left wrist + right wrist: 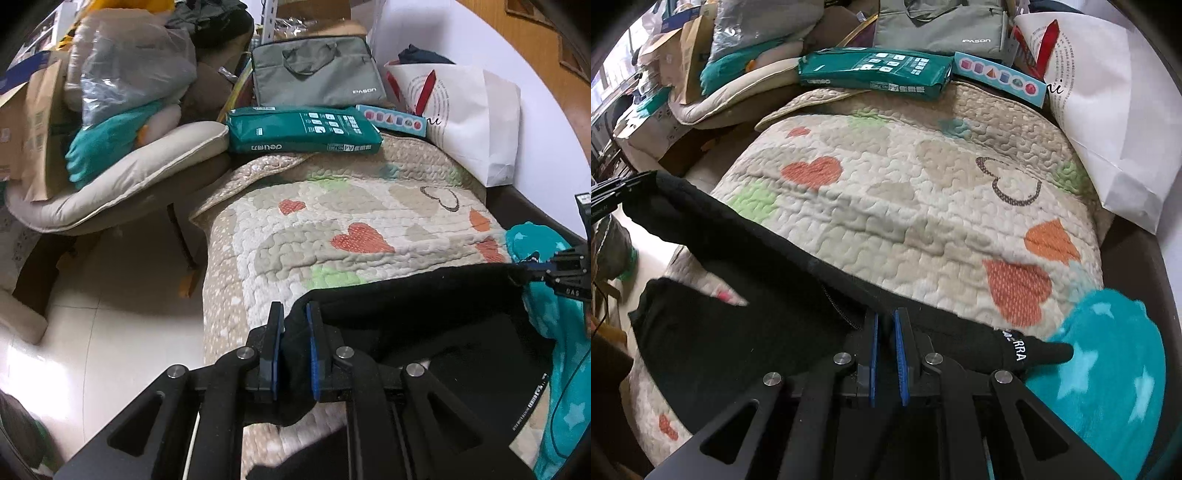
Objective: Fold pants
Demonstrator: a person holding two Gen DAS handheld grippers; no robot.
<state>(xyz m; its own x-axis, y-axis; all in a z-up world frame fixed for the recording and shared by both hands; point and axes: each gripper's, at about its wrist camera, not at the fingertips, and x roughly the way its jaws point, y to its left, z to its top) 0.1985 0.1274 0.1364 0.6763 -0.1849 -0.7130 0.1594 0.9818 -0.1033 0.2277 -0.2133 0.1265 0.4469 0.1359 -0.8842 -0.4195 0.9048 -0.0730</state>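
A: Start big. What's the surface?

B: A quilted bedspread with heart patches, covering most of the bed. At its far end sit a white paper bag, a grey laptop bag, a green pack of A4 paper and a small blue box. A teal star-print blanket bunches at the near right.

A: And the pants?

B: The black pants lie across the near end of the bedspread, one edge raised and stretched in a band between the two tools. A zipper shows near the middle in the right wrist view, so that edge is probably the waist.

A: Grips?

B: The left gripper is clamped on black cloth at the left end of that edge. The right gripper has its blue pads closed on the same edge near the zipper.

A: So which step?

B: I'd judge a fold in progress, edge lifted but not yet laid over. The next move calls for carrying both ends together at equal height, keeping the band taut, and setting it down square without dragging the teal blanket along.
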